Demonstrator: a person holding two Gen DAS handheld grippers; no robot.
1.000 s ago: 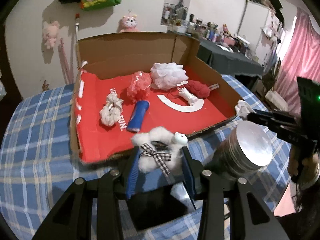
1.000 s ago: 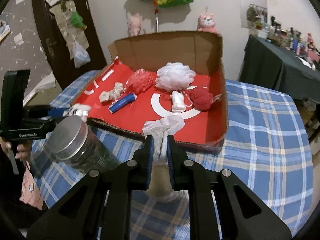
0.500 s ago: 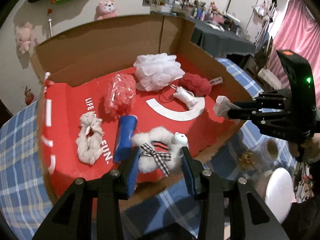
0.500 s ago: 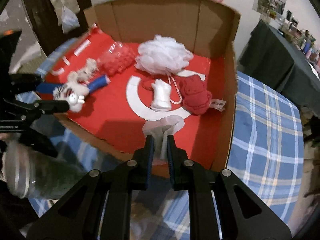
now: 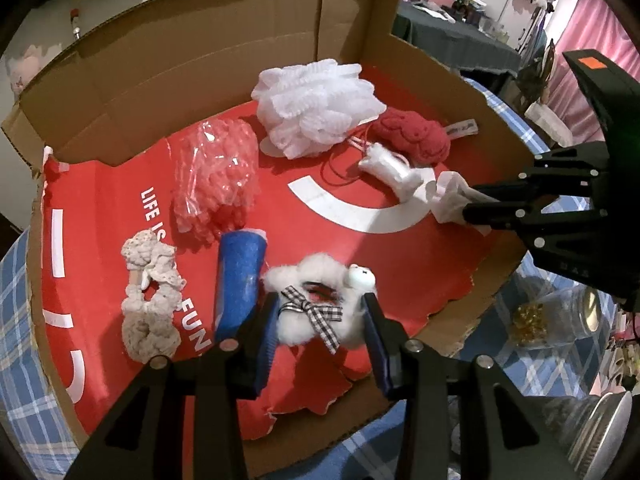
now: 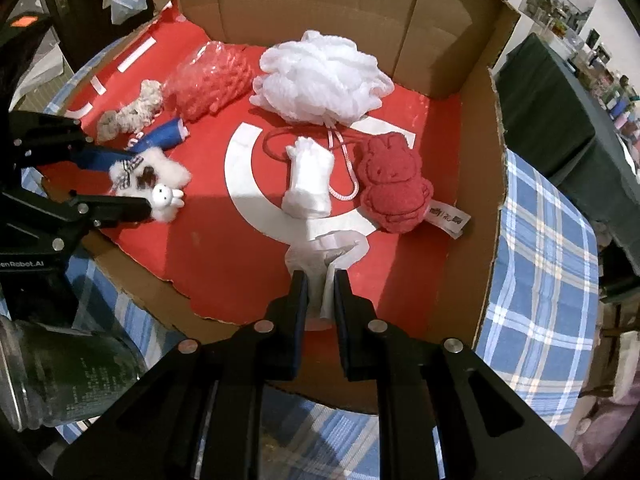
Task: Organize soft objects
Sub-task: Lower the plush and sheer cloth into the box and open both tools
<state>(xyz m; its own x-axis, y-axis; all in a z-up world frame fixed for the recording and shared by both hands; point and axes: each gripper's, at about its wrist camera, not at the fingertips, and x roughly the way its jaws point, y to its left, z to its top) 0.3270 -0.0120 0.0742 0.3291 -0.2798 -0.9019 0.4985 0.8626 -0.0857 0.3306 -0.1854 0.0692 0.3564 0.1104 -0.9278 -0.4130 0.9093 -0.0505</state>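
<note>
My left gripper [image 5: 320,312] is shut on a fluffy white scrunchie with a checked bow and a small rabbit head [image 5: 316,304], held just over the red floor of the cardboard box [image 5: 200,48]. It also shows in the right wrist view [image 6: 152,184]. My right gripper [image 6: 320,284] is shut on a white cloth piece [image 6: 324,252], held over the box's near right part; it shows in the left wrist view too [image 5: 448,196]. In the box lie a white mesh pouf [image 6: 320,76], a red rabbit toy [image 6: 394,188], a white sock-like piece [image 6: 308,184], a pink bagged item [image 6: 208,76], a blue roll [image 5: 240,276] and a beige scrunchie [image 5: 150,300].
The box stands on a blue checked tablecloth [image 6: 540,272]. A glass jar with a metal lid [image 6: 52,376] lies at the near left of the box; in the left wrist view the jar [image 5: 560,320] is at the right. A dark table [image 6: 560,120] stands behind.
Both grippers have moved forward and down from outside the box's front edge to over its red floor, each still holding its item. The jar has slipped toward the frame edges.
</note>
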